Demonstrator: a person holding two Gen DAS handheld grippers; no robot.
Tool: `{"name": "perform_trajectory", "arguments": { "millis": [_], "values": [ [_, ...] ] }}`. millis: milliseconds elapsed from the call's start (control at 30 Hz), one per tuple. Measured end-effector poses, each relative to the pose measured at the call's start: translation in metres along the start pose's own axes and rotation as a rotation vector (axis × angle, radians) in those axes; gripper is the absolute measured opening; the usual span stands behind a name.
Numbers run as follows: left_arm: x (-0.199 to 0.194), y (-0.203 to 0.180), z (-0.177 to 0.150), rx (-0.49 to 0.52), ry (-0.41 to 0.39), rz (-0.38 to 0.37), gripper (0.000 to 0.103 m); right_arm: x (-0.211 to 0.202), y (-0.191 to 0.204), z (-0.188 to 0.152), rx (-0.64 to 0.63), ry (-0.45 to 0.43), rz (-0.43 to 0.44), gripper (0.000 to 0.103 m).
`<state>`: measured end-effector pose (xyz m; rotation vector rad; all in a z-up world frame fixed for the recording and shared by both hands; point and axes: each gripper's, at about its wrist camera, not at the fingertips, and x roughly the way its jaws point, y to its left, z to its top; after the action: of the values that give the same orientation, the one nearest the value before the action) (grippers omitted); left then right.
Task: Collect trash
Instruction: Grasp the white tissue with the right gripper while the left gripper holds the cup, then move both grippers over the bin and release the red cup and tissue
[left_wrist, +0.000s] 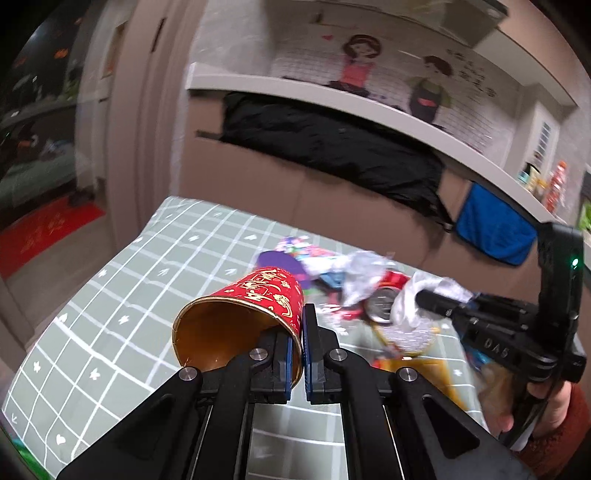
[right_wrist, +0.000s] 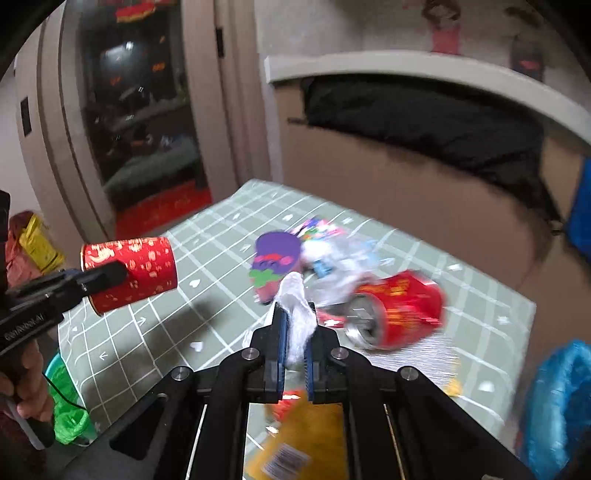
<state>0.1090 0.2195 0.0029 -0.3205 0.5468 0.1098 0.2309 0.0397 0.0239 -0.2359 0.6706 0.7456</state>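
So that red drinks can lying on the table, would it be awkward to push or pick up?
Probably a bit. The red can lies on its side on the checked tablecloth, so a nudge would likely roll it. It looks dented, so it is probably empty, light and easy to crush. Its shiny metal may slip between fingers.

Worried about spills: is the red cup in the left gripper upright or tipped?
Tipped. The red cup lies on its side in the left gripper, its open mouth facing the left wrist camera; the gold inside looks empty.
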Motion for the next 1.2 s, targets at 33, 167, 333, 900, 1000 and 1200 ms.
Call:
{"name": "perform_trajectory", "arguments": {
  "millis": [33, 167, 333, 900, 1000, 1200],
  "values": [
    [-0.002, -0.011, 0.002, 0.018, -0.005, -0.01, 0.004, -0.013, -0.007, 0.0, 0.01, -0.022, -0.012, 0.007],
    [-0.01, -0.055, 0.008, 0.074, -0.026, -0.059, 0.004, -0.064, -0.033, -0.004, 0.036, -0.106, -0.071, 0.007],
    [-0.016, -0.121, 0.014, 0.155, -0.054, -0.137, 0.004, -0.12, -0.066, -0.017, 0.061, -0.177, -0.151, 0.007],
    [0.016, -0.31, 0.02, 0.352, -0.031, -0.347, 0.004, -0.24, -0.19, -0.07, 0.238, -0.303, -0.437, 0.007],
    [0.029, -0.334, 0.02, 0.383, -0.028, -0.366, 0.004, -0.247, -0.214, -0.078, 0.269, -0.304, -0.478, 0.007],
    [0.065, -0.374, 0.016, 0.419, 0.028, -0.405, 0.004, -0.247, -0.259, -0.093, 0.351, -0.288, -0.516, 0.007]
  ]
}}
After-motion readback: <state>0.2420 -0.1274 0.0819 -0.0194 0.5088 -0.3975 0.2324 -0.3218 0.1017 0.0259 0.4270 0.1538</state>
